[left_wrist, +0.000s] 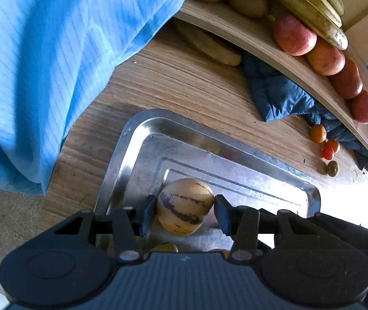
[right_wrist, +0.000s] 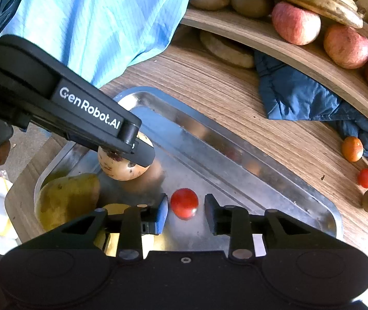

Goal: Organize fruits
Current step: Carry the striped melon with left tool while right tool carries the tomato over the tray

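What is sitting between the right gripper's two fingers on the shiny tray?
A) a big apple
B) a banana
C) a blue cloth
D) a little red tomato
D: a small red tomato lies on the metal tray in the gap of the open right gripper, touching neither finger.

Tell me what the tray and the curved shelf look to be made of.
Tray: metal, probably stainless steel, with a scuffed shiny finish that mirrors fruit colours. Curved shelf: wood or wood-look laminate, matte, with visible grain lines; which one is unclear.

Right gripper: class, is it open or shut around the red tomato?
Open. The right gripper has its fingers clear of the tomato, gaps either side.
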The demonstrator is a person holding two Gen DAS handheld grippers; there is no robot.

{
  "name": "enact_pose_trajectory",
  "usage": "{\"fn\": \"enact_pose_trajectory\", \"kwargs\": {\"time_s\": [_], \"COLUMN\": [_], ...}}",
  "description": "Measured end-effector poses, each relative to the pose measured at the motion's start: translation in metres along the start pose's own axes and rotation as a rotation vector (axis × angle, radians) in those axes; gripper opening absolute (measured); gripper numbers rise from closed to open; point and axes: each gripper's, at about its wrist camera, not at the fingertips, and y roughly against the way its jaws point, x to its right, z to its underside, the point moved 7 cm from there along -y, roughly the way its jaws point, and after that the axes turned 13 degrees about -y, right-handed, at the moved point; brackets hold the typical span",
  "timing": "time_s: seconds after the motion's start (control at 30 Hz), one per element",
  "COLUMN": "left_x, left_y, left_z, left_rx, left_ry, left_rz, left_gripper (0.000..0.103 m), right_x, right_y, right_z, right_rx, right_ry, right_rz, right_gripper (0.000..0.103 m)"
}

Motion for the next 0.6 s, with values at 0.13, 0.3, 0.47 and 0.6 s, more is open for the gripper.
{"fn": "enact_pose_trajectory", "kwargs": {"time_s": [0.13, 0.3, 0.47, 0.6], "left_x": [0.0009, -0.0011, -0.0013, -0.0012], "left_y": [0.0008, 0.0008, 0.0022, 0.0036], "left_z": [0.0017, 0.0033, 0.0038, 0.0039], "left_rx": [0.0, -0.003, 0.0, -0.001], "left_ry": [-0.003, 0.01, 0.013, 0.009], "left_rz": [-0.009, -0.013, -0.014, -0.015], "left_gripper": [0.052, 0.052, 0.052, 0.052], "right_x": [0.0008, -0.0008, -0.0013, -0.0008], "right_y": [0.0013, 0.0022, 0.0019, 0.0015], "right_z": [0.0014, 0.0009, -0.0001, -0.0011], "right_rx": [0.007, 0.012, 0.01, 0.008], "right_ry": [0.007, 0.029, 0.044, 0.051], "right_rz": [-0.006, -0.01, -0.01, -0.01], "right_gripper": [0.034, 0.034, 0.034, 0.035]}}
